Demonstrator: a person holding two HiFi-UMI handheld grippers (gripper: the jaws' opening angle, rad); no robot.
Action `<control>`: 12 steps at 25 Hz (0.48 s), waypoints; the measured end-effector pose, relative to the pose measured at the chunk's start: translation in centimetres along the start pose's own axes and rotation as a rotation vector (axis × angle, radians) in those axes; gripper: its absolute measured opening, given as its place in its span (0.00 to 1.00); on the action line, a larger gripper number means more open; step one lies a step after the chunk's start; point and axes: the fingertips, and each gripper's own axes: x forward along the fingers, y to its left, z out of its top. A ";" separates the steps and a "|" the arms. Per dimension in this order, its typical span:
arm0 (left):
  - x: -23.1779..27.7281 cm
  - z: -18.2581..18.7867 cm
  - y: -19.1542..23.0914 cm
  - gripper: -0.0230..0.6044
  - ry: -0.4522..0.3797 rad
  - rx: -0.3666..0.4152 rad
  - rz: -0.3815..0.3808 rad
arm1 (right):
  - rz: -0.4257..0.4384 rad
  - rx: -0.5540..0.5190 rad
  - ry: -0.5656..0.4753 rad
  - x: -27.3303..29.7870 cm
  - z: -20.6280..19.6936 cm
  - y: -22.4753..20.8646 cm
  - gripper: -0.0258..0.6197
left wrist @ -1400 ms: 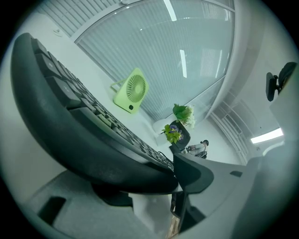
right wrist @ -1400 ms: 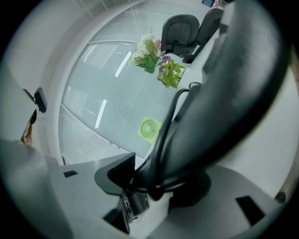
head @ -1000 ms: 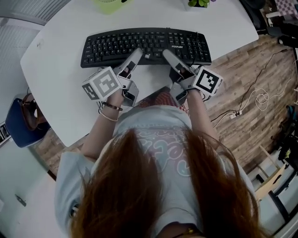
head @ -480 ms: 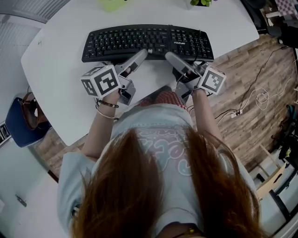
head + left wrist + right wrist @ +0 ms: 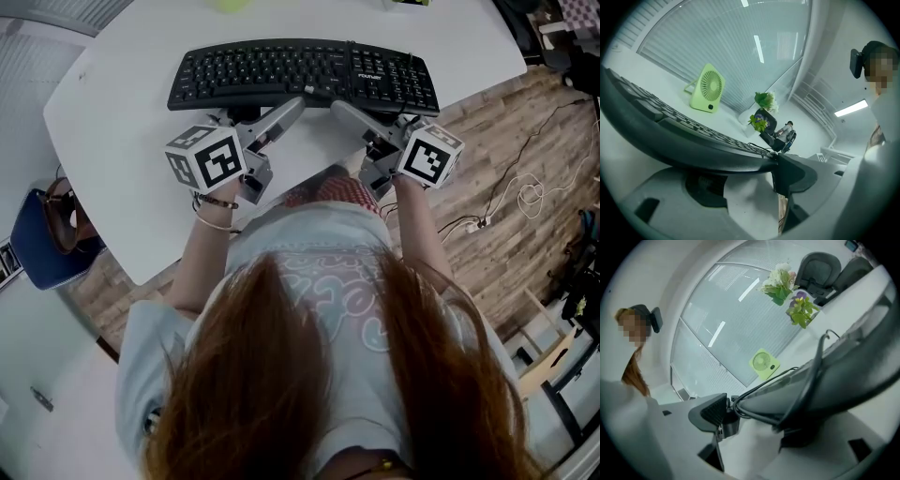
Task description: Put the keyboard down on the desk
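A black keyboard [image 5: 300, 70] lies across the far half of the white desk [image 5: 122, 159]; whether it rests on the top or hangs just above it cannot be told. My left gripper [image 5: 296, 101] and my right gripper [image 5: 337, 105] both meet its near edge at the middle. In the left gripper view the keyboard [image 5: 670, 140] runs between the jaws of the left gripper [image 5: 747, 180], which is shut on that edge. In the right gripper view the keyboard [image 5: 834, 380] and its cable [image 5: 806, 380] sit in the right gripper [image 5: 754, 425], also shut on it.
A green desk fan [image 5: 707, 89] and potted flowers [image 5: 761, 123] stand at the desk's far side, beyond the keyboard. A blue chair [image 5: 42, 239] is left of the desk. Loose cables [image 5: 520, 202] lie on the wooden floor at the right.
The keyboard has moved away from the person toward the desk's far side and tilted flatter. Both grippers went with it, still clamped on its near edge.
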 end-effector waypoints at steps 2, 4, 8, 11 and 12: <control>0.1 -0.1 -0.1 0.53 -0.003 0.000 0.012 | -0.061 -0.048 0.005 0.0 -0.1 -0.4 0.57; 0.1 0.0 -0.1 0.53 -0.009 0.000 0.016 | -0.094 -0.084 0.016 0.1 -0.3 -0.6 0.56; 0.1 0.0 0.1 0.53 -0.008 -0.002 0.036 | -0.112 -0.094 0.030 0.3 -0.3 -0.8 0.56; 0.2 -0.1 0.2 0.53 -0.004 -0.003 0.050 | -0.124 -0.092 0.041 0.3 -0.4 -1.0 0.56; 0.2 -0.1 0.2 0.53 -0.003 -0.005 0.051 | -0.128 -0.094 0.043 0.3 -0.4 -1.0 0.56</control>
